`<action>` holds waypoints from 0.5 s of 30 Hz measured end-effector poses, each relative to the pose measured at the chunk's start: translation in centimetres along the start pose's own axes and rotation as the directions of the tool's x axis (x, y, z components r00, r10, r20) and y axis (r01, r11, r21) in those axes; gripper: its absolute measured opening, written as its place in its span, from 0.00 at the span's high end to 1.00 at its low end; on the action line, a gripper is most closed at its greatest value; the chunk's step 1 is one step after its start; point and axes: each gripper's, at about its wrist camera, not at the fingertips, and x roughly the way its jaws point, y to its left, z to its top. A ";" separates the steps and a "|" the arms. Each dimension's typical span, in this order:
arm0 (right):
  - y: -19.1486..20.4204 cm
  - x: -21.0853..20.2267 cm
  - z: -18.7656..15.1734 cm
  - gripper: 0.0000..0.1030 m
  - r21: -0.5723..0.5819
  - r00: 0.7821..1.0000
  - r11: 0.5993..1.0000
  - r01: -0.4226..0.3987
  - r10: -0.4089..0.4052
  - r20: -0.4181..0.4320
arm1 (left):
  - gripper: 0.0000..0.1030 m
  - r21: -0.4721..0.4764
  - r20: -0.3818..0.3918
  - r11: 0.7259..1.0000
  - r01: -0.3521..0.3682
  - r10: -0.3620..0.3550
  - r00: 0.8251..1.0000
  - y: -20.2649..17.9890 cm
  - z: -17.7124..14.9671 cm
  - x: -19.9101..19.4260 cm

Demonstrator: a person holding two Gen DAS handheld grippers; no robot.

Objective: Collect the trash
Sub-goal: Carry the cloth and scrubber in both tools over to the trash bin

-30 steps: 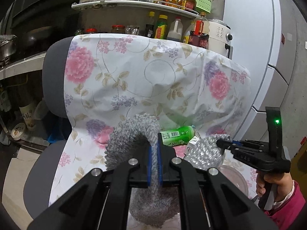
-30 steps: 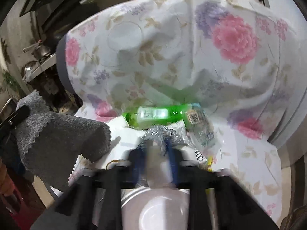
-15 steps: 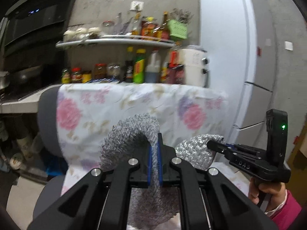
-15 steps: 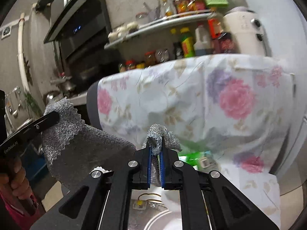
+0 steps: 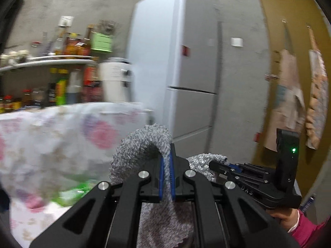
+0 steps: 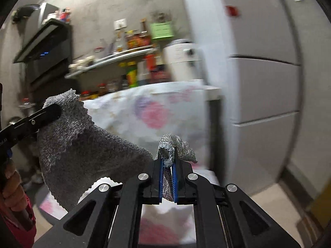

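Observation:
My left gripper is shut on a grey knitted cloth, which loops over the fingertips and hangs below the jaws. Seen from the right wrist, that cloth droops from the left gripper at the left. My right gripper is shut on a silver mesh scrubber that bunches above its blue pads. In the left wrist view, the right gripper holds the scrubber just right of my left jaws. A blurred green bottle lies low on the floral cover.
A white fridge stands close on the right. Behind the floral-covered chair are a shelf of bottles and a white cooker. Aprons hang on a yellow wall. A hand in a pink sleeve grips the right tool.
Both grippers rose and swung right, away from the chair seat, each still holding its cloth. The bottle and plate slid low or out of view; the fridge now fills the views.

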 end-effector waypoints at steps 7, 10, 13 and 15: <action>-6.1 -4.1 -6.4 0.92 0.014 0.963 0.965 0.261 -0.259 -0.074 | 0.97 -0.014 -0.095 0.985 0.171 -0.172 0.981 -6.9 -6.6 5.0; -8.4 -4.6 -9.7 0.92 0.040 0.943 0.947 0.319 -0.313 -0.116 | 0.97 -0.017 -0.130 0.977 0.215 -0.215 0.968 -9.7 -10.2 6.8; -10.5 -4.6 -13.7 0.92 0.056 0.924 0.930 0.363 -0.351 -0.155 | 0.97 -0.003 -0.174 0.968 0.252 -0.248 0.953 -12.3 -14.7 8.9; -12.0 -4.2 -16.5 0.92 0.069 0.903 0.913 0.401 -0.382 -0.195 | 0.97 -0.005 -0.215 0.960 0.278 -0.273 0.938 -13.6 -17.0 10.5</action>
